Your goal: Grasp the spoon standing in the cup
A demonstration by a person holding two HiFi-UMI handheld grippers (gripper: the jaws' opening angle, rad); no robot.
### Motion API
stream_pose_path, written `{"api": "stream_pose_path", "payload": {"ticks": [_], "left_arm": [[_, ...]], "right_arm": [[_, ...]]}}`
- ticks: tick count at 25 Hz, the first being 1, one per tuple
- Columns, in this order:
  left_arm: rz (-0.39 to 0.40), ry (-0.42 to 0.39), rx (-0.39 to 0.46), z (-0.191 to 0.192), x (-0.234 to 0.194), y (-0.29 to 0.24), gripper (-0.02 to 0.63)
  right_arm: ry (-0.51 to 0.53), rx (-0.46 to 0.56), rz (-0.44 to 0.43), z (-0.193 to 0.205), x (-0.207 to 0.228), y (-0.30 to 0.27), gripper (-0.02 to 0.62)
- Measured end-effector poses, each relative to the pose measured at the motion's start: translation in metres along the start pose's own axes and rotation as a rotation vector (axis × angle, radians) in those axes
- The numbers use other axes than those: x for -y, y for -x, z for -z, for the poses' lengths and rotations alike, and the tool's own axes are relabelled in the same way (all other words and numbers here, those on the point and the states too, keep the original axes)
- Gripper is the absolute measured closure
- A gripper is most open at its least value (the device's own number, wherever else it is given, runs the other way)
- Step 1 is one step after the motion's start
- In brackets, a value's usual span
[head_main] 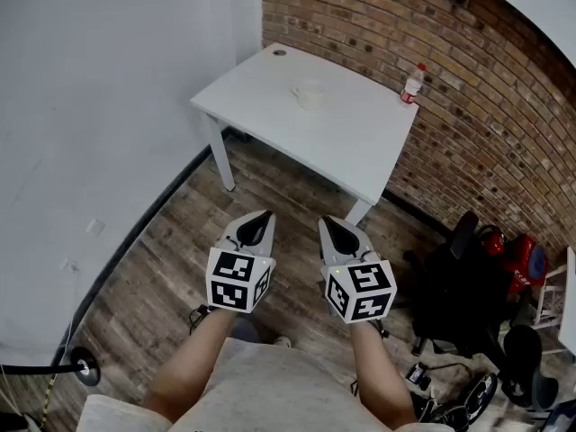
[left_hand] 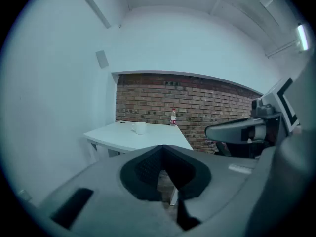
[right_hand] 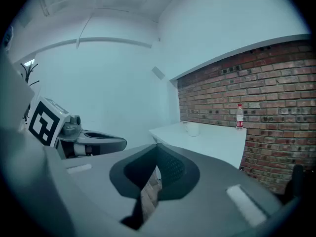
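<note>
You held both grippers low in front of you, side by side and just apart, over the brown wood-plank floor (head_main: 180, 250). They were well short of the white rectangular table (head_main: 351, 142). The left gripper (head_main: 264, 216) had its dark jaws pressed together at the tips with nothing between them, and its own view showed only a sliver of floor beneath the closed point. The right gripper (head_main: 328, 223) was the same, with jaws together and holding nothing. The small white cup (head_main: 309, 94) stood on the table's far half, nearer the edge along the red brick wall (head_main: 486, 106) than the edge facing you. It was too small in every view for me to make out a spoon in it. A clear plastic bottle with a red cap (head_main: 412, 85) stood upright at the table's right corner against the brick wall, well apart from the cup. A small dark round hole (head_main: 280, 52) marked the far corner. No object stood on the table between the cup and the edge nearest you, and only open floor lay between the grippers and that edge. A black office chair (head_main: 454, 295) sat on the floor to your right, with something red (head_main: 515, 257) just beyond it that I couldn't identify. The plain white wall (head_main: 108, 106) ran along your left, and the table's white leg (head_main: 219, 162) stood near it.
</note>
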State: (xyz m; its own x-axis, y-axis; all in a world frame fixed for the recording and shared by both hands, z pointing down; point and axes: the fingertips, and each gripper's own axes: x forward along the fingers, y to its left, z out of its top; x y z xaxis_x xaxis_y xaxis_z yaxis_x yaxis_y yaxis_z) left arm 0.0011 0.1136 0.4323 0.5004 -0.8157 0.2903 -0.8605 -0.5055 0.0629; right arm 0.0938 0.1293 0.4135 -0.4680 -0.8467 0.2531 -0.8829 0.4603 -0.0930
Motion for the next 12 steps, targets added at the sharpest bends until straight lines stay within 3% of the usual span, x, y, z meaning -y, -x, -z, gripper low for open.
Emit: {"api": "stream_pose_path", "payload": {"ticks": [12], "left_arm": [[0.022, 0.02, -0.014, 0.0, -0.027, -0.025, 0.609]], "right_arm": [[-0.024, -0.02, 0.024, 0.005, 0.008, -0.035, 0.588]]}}
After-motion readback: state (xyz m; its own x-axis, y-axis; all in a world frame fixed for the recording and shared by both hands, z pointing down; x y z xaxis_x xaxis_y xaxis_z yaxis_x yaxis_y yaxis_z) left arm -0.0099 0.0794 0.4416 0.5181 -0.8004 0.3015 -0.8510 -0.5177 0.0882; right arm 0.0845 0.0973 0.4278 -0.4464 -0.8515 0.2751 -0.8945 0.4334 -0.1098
